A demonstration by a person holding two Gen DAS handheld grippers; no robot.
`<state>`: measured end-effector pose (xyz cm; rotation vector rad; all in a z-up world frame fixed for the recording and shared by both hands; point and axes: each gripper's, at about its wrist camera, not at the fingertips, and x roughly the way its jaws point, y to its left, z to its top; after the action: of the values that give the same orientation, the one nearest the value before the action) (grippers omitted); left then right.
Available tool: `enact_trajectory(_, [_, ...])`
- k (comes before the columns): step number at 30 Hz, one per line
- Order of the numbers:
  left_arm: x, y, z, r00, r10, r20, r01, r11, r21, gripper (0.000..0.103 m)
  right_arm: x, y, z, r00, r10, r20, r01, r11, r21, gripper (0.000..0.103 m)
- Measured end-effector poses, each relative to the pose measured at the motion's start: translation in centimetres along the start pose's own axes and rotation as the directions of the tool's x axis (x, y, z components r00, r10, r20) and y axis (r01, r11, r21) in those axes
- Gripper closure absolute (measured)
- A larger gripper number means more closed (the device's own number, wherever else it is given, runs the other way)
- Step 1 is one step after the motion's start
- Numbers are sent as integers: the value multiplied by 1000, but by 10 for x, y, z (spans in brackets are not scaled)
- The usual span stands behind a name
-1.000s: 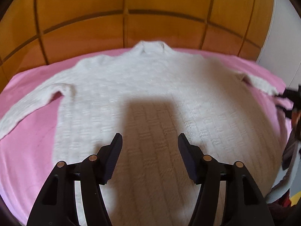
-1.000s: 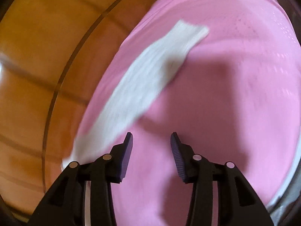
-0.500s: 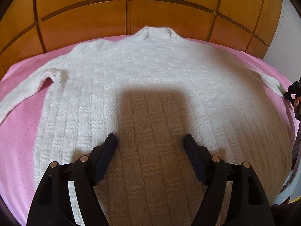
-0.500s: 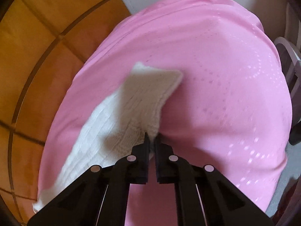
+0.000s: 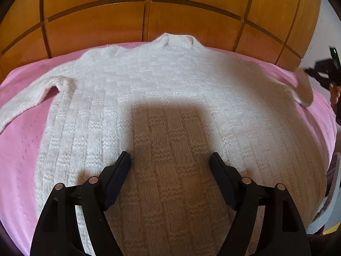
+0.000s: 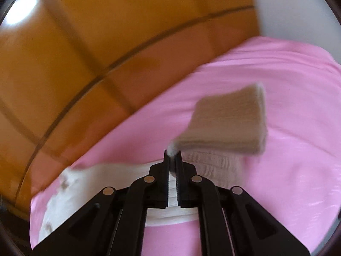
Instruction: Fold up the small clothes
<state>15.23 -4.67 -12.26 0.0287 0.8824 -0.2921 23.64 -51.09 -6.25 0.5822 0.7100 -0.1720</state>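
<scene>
A white knitted sweater (image 5: pixel 170 89) lies flat on a pink bedsheet (image 5: pixel 21 149), collar toward the wooden headboard. My left gripper (image 5: pixel 169 160) hovers open over the lower middle of the sweater body, nothing between its fingers. The left sleeve (image 5: pixel 23 102) lies stretched out on the sheet. My right gripper (image 6: pixel 172 160) is shut on the right sleeve near its cuff (image 6: pixel 232 123) and holds it lifted off the sheet; the cuff flops over past the fingertips. In the left wrist view the raised sleeve (image 5: pixel 302 87) and the right gripper (image 5: pixel 311 72) show at the far right.
A wooden panelled headboard (image 5: pixel 149 21) runs along the far edge of the bed. A white wall (image 6: pixel 294 6) stands to the right of it. A person's hand (image 5: pixel 335 93) holds the right gripper at the right edge of the bed.
The right gripper closed on the right sleeve by its cuff, then lifted it off the sheet and rolled. The left gripper's jaws spread wider while it stayed over the sweater body.
</scene>
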Motion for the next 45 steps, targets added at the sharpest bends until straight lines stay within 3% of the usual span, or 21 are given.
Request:
enact_trajectory(5, [-3,4,3,999,-34,-9,34,999,-40,24,29,112,-46,984,133,-121,-154,971,-184,99])
enact_trajectory(9, [-7,8,8,998,-61,-27,59,996,-73,24,48,194,-103,953,181,-245,-258,906,-336,92])
enact_trajectory(11, [-10,13,10,997,-73,-27,70,993,-99,24,46,204,-120,948,190,-255,-276,891,-361,53])
enact_trajectory(12, [-11,15,11,997,-78,-28,75,991,-110,25,42,208,-125,947,202,-249,-284,889,-359,48])
enact_trajectory(17, [-18,28,23,993,-114,-17,110,980,-163,33,25,185,-133,952,215,-218,-277,908,-315,38])
enact_trajectory(19, [-17,32,32,989,-149,-14,143,971,-191,41,14,164,-140,954,212,-214,-268,920,-284,35])
enact_trajectory(23, [-7,31,60,973,-230,-5,222,945,-241,47,-6,117,-159,958,184,-218,-235,943,-237,30])
enact_trajectory(30, [35,9,113,959,-282,-35,263,927,-268,48,-36,36,-164,973,164,-165,-174,983,-50,24])
enact_trajectory(34, [71,-7,137,951,-299,-80,264,917,-298,49,-42,14,-156,978,157,-136,-158,987,7,21])
enact_trajectory(36, [84,-12,143,947,-304,-102,260,914,-312,62,-43,10,-153,980,155,-126,-154,988,18,19])
enact_trajectory(37, [93,-15,146,944,-309,-116,260,912,-319,79,-43,9,-152,981,153,-121,-152,988,21,19])
enact_trajectory(39, [100,-21,152,941,-314,-129,263,914,-308,100,-42,7,-149,982,153,-114,-150,988,31,19])
enact_trajectory(45, [44,5,176,949,-305,75,313,894,-320,100,-42,2,-140,985,150,-91,-146,988,41,18])
